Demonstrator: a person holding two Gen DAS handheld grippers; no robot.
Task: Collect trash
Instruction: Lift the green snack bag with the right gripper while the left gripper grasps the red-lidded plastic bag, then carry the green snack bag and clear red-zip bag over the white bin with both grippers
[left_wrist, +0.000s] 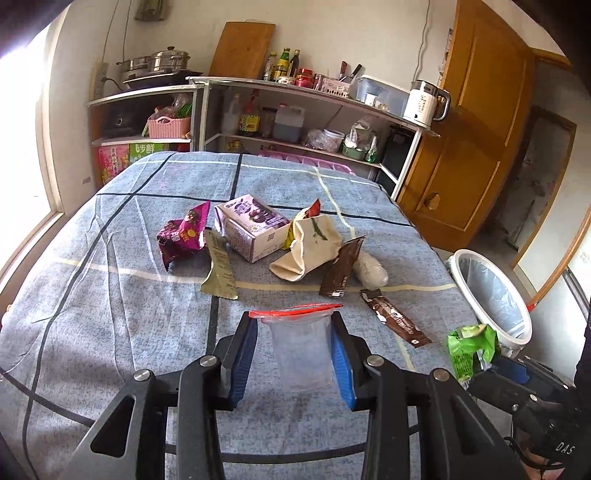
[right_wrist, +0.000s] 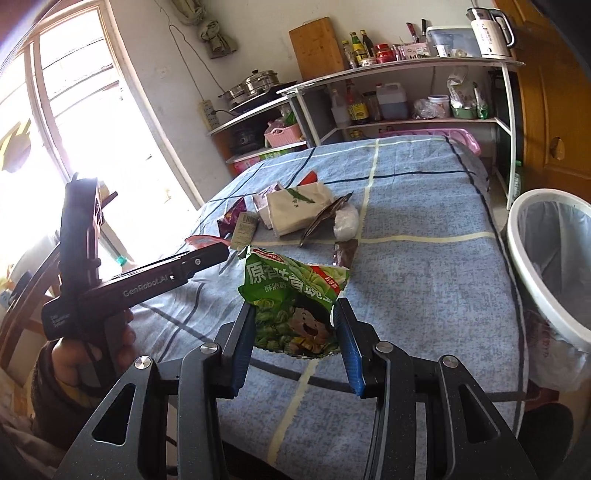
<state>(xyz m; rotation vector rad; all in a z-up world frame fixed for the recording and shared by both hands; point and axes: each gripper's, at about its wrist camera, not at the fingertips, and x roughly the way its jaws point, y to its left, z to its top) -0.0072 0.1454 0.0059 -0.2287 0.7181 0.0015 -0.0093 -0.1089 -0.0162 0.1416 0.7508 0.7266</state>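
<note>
My left gripper (left_wrist: 293, 320) is shut on a clear zip bag (left_wrist: 301, 354) with a red seal, held above the blue checked cloth (left_wrist: 110, 295). My right gripper (right_wrist: 294, 305) is shut on a green snack bag (right_wrist: 291, 284), also seen at the right of the left wrist view (left_wrist: 469, 350). More trash lies mid-cloth: a purple wrapper (left_wrist: 183, 232), a purple carton (left_wrist: 251, 227), a beige paper bag (left_wrist: 310, 243), an olive strip (left_wrist: 219, 267), two brown sachets (left_wrist: 341, 267) (left_wrist: 395, 317) and a white wad (left_wrist: 371, 271). A white lined bin (right_wrist: 517, 236) stands right of the cloth.
Metal shelves (left_wrist: 295, 88) with bottles, pots and a kettle (left_wrist: 424, 103) stand behind the table. A wooden door (left_wrist: 472, 129) is at the far right, a bright window (right_wrist: 74, 110) at the left. A hand (right_wrist: 74, 354) holds the left gripper's handle.
</note>
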